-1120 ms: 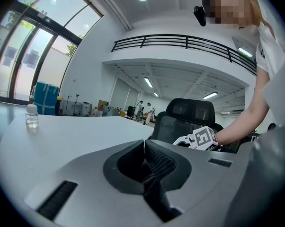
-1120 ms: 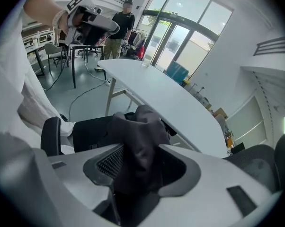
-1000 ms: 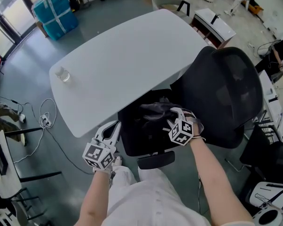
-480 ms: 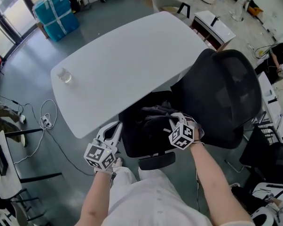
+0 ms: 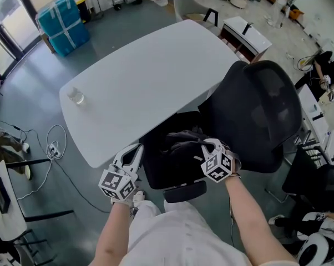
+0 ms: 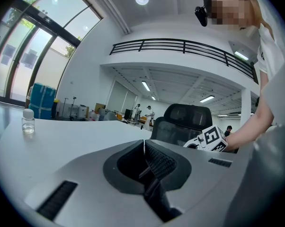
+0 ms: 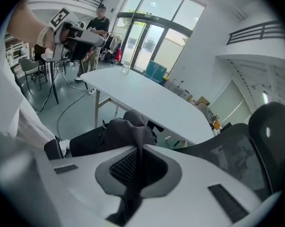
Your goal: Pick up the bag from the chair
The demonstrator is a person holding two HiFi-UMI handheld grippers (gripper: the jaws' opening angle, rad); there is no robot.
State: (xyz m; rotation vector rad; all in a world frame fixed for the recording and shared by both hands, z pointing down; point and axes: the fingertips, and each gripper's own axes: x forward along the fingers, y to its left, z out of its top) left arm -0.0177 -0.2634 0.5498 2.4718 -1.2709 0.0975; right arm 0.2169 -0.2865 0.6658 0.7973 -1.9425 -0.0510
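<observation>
A dark grey fabric bag [image 5: 181,142] lies crumpled on the seat of a black office chair [image 5: 256,112]. My right gripper [image 5: 205,147] is over the seat's right side, shut on a fold of the bag [image 7: 126,126]. The cloth runs up between the closed jaws of the right gripper [image 7: 137,151]. To the left of the seat, beside the table's near edge, my left gripper [image 5: 135,149] is held clear of the bag. In the left gripper view the left gripper [image 6: 144,144] has its jaws together with nothing in them.
A long white table [image 5: 145,71] stands just beyond the chair, with a small clear bottle [image 5: 74,96] near its left end. The chair's armrest [image 5: 183,192] is close to my legs. Cables [image 5: 53,140] lie on the floor at left. Blue wrapped crates [image 5: 64,20] stand far left.
The right gripper has stayed shut on the bag and shifted slightly toward me over the seat. The left gripper has barely moved.
</observation>
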